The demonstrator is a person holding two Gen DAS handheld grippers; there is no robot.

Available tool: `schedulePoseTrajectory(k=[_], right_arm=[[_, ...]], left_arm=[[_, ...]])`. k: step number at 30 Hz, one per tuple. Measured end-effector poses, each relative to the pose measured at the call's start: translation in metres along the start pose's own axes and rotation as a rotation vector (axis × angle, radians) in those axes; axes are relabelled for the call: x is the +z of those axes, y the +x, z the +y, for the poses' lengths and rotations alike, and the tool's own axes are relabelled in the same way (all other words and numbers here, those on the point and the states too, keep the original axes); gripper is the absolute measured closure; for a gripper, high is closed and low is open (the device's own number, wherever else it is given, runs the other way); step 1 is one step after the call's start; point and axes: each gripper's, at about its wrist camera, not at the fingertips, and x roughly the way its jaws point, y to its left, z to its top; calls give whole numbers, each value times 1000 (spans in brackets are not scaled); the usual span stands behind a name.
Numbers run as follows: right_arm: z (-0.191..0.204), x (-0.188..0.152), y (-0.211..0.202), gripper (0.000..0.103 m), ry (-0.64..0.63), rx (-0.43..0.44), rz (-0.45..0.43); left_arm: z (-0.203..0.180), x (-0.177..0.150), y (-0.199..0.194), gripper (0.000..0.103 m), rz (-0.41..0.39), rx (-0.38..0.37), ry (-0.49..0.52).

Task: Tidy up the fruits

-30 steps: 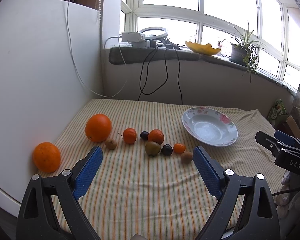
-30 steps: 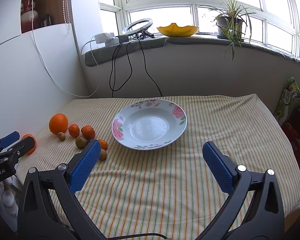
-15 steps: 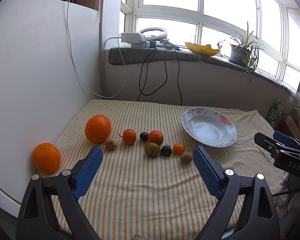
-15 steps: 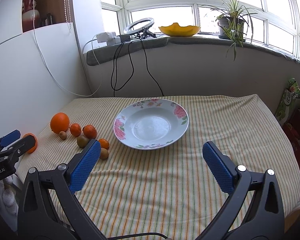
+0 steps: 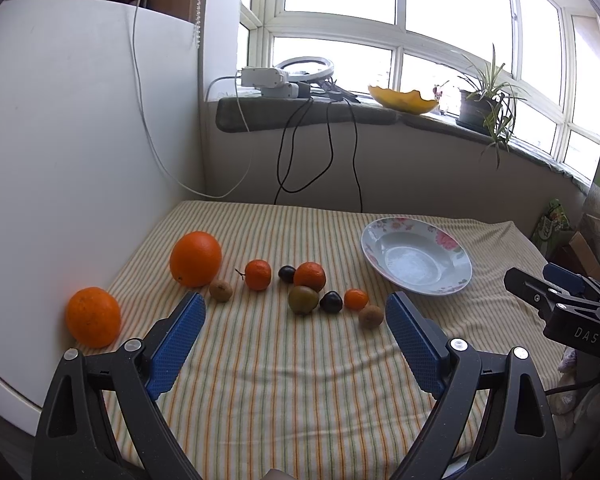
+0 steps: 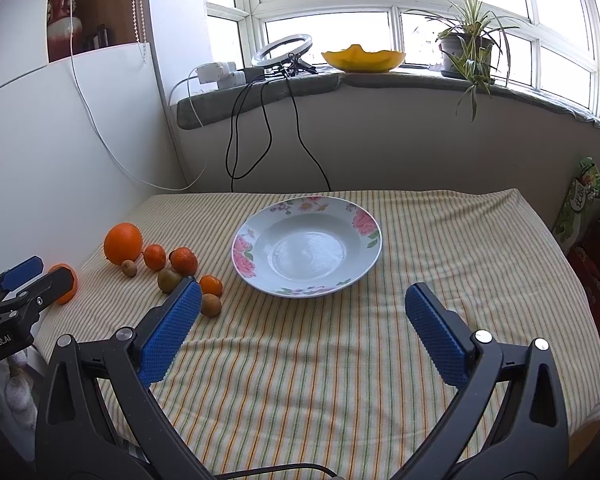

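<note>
Both grippers hang above the near edge of the striped tablecloth, nothing picked yet. Left gripper jaws spread wide, empty; right gripper same, wide and empty. Fruits all sit on the cloth's left half: big orange far-left, second orange near the left edge by the white panel, then a loose cluster of tangerines, two dark plums, a greenish fruit and small brown ones. Floral plate is empty, right of the cluster. Likely next step: grab one fruit, move it to the plate. Best start looks like the brown fruit nearest the plate, approached from above, jaws straddling it, squeezing gently since round fruit rolls. Neighbours sit close, so a wide jaw could knock the small tangerine or plum. Cables and windowsill clutter are far back, not in the way.
</note>
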Motion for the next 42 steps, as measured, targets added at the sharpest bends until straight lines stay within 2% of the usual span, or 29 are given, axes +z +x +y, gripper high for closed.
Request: schedulePoseTrajectory(k=[31,42], right_arm=[[5,0,6,0,-8,7,15],[21,8,21,0,-57,44,28]], left_arm=[[4,-1,1,11,3,1,-9],[28,-4,8,11,12,28,-55]])
